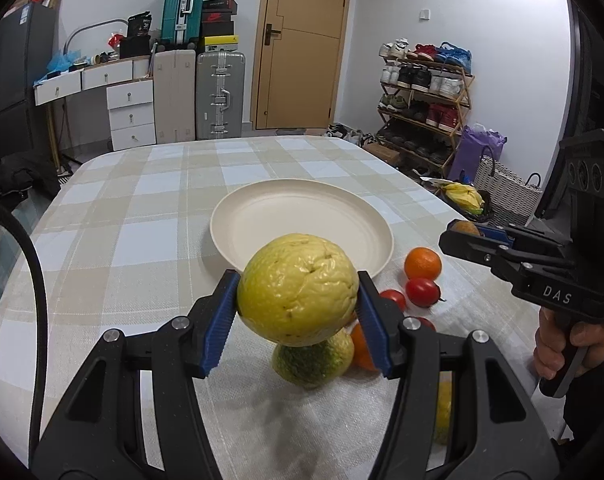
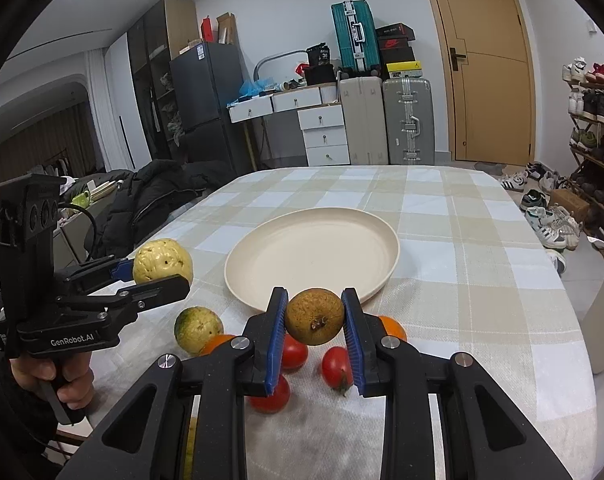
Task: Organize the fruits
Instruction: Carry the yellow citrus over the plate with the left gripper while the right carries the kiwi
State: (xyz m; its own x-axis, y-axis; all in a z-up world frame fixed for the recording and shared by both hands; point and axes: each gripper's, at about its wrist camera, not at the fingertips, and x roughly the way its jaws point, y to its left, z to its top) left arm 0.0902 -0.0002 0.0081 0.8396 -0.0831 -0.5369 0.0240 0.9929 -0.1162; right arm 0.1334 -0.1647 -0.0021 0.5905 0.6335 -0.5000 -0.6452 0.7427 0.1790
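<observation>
Fingers of the left gripper (image 1: 298, 312) pinch a large wrinkled yellow guava (image 1: 298, 284), held above the checked beige tablecloth (image 1: 142, 208) just short of the round cream plate (image 1: 262, 216); the right gripper (image 2: 314, 332) clamps a small brownish round fruit (image 2: 314, 316) over red tomatoes (image 2: 336, 366), oranges (image 2: 392, 328) and a green-yellow guava (image 2: 196, 328)
</observation>
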